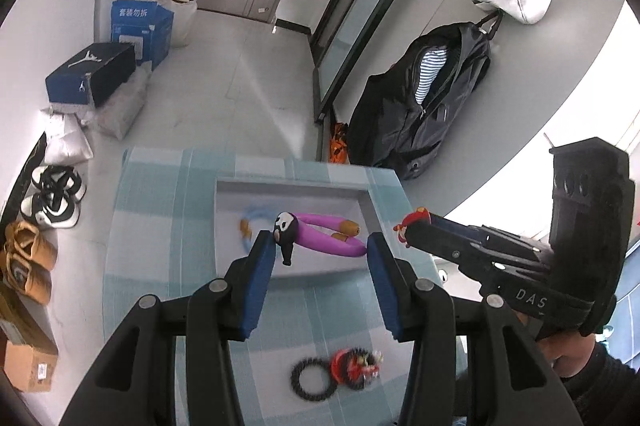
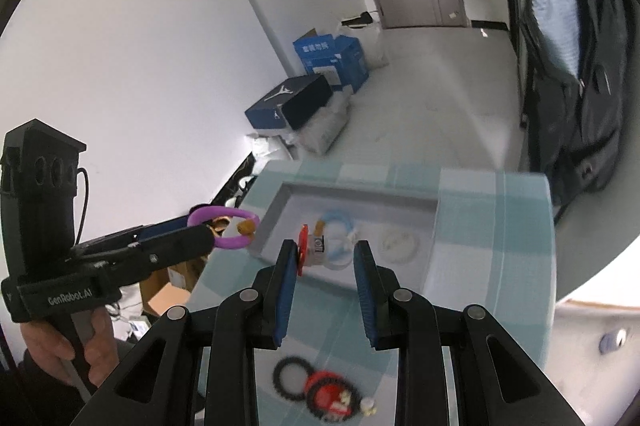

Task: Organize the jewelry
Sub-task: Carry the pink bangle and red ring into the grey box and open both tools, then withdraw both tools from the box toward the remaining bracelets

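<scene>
The right gripper (image 1: 414,228) carries "DAS" on its strap – the rest is cut off. The left gripper (image 2: 218,240) strap reads "GenRobot.AI". A Jordan Jumpman logo marks the far shoebox (image 2: 288,105).

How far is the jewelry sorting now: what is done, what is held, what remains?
Done: a pale blue ring and a white round piece lie in the grey tray.
In hand: the left gripper holds a purple bracelet with orange ends; the right gripper carries a small red charm piece.
Left: a black beaded ring and a red ring with charms lie outside the tray.
</scene>
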Action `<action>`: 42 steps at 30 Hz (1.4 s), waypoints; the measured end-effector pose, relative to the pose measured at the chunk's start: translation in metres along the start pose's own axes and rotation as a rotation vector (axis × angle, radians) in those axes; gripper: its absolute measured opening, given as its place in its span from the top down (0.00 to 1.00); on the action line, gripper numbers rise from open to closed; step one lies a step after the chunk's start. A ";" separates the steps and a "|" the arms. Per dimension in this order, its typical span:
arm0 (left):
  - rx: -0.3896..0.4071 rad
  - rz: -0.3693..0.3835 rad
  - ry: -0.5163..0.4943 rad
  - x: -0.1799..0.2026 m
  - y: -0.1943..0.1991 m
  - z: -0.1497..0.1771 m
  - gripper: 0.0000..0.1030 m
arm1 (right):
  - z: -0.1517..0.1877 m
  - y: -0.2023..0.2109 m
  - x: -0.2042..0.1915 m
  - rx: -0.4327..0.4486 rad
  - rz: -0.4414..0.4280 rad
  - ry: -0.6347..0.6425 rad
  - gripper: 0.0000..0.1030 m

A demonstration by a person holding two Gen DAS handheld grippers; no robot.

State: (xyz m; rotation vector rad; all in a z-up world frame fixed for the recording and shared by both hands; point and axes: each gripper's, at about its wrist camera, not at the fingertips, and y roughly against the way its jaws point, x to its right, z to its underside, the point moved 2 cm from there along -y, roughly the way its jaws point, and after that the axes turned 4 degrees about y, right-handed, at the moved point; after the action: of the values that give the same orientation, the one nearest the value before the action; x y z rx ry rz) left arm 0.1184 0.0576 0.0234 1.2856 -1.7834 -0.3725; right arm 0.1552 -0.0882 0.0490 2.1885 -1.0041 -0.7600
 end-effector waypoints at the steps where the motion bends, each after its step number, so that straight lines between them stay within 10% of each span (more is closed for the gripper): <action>1: -0.001 -0.001 -0.002 0.000 -0.003 -0.003 0.59 | -0.007 -0.003 0.002 -0.001 0.001 0.007 0.73; 6: -0.031 -0.001 -0.005 -0.004 -0.021 -0.013 0.64 | -0.022 -0.022 0.011 -0.022 -0.010 0.004 0.73; 8: -0.062 0.008 0.001 -0.008 -0.032 -0.016 0.87 | -0.024 -0.034 0.016 -0.042 -0.021 -0.011 0.73; 20: -0.159 0.051 0.083 -0.027 -0.070 -0.016 0.87 | -0.002 -0.091 0.048 -0.194 -0.041 -0.115 0.71; 22: -0.149 0.036 0.092 -0.028 -0.068 -0.019 0.85 | -0.001 -0.094 0.048 -0.206 -0.038 -0.112 0.70; 24: -0.141 0.022 0.095 -0.030 -0.064 -0.018 0.63 | -0.003 -0.090 0.047 -0.188 -0.051 -0.113 0.47; 26: -0.125 0.003 0.103 -0.032 -0.064 -0.017 0.48 | -0.006 -0.081 0.044 -0.147 -0.053 -0.100 0.44; 42: -0.053 -0.181 0.021 -0.015 -0.030 0.009 0.40 | 0.004 -0.019 0.042 0.016 0.011 -0.118 0.19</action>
State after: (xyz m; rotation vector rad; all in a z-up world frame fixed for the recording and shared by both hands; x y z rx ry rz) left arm 0.1315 0.0563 -0.0092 1.4122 -1.6337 -0.5029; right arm 0.1839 -0.1133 0.0223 2.1703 -1.0833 -0.8879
